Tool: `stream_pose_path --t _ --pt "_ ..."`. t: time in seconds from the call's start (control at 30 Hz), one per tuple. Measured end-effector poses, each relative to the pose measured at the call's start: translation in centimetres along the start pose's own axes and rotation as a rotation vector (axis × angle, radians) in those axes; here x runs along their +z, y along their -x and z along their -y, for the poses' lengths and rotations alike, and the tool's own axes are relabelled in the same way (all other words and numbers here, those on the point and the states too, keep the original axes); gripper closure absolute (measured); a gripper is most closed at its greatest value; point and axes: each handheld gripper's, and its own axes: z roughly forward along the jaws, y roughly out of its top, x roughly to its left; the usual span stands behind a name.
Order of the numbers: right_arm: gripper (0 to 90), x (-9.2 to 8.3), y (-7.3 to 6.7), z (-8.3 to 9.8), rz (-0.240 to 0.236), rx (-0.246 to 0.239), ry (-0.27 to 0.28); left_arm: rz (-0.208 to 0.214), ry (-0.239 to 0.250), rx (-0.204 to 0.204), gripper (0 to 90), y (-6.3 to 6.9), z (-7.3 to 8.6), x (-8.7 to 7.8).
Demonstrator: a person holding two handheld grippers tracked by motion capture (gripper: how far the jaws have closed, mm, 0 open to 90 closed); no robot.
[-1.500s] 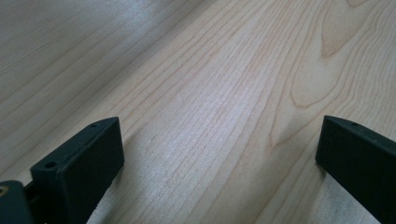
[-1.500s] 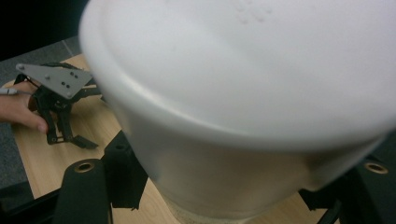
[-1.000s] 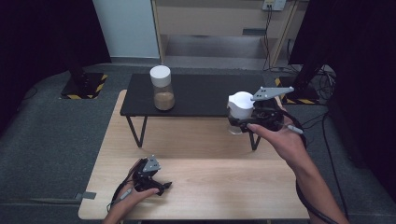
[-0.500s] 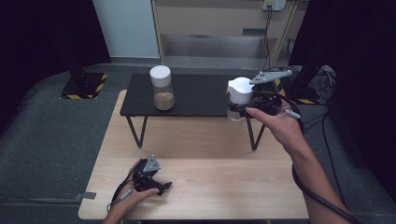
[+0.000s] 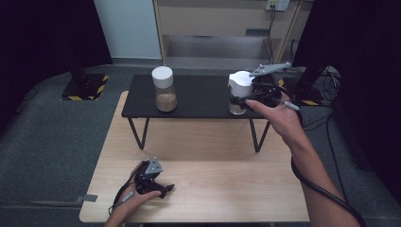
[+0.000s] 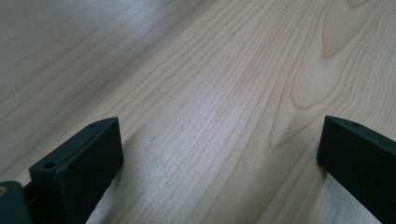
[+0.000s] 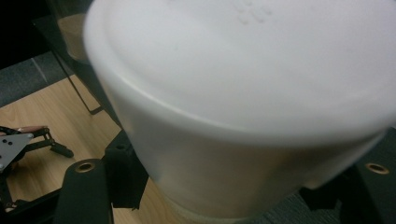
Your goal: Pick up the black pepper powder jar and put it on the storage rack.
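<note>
Up close, white-lidded jar (image 7: 243, 107) hides right gripper (image 5: 242, 97) pads clamped on it; contents unclear.

- The jar (image 5: 239, 92) you hold is clear glass with a tall white lid; in the right gripper view (image 7: 243, 116) that lid looms close and blurred.
- It stands upright at the right end of the black shelf (image 5: 198, 101), over the front edge; whether its base rests on the shelf is unclear.
- Your right gripper's fingers (image 5: 240, 100) clamp its sides below the lid.
</note>
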Motion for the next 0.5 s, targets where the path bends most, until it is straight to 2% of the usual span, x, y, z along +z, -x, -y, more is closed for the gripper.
stream_pose_path --t 0.5 --pt "31.8 2.0 1.1 -0.6 0.0 0.008 -0.015 0.003 0.0 0.002 0.0 -0.1 -0.1 0.1"
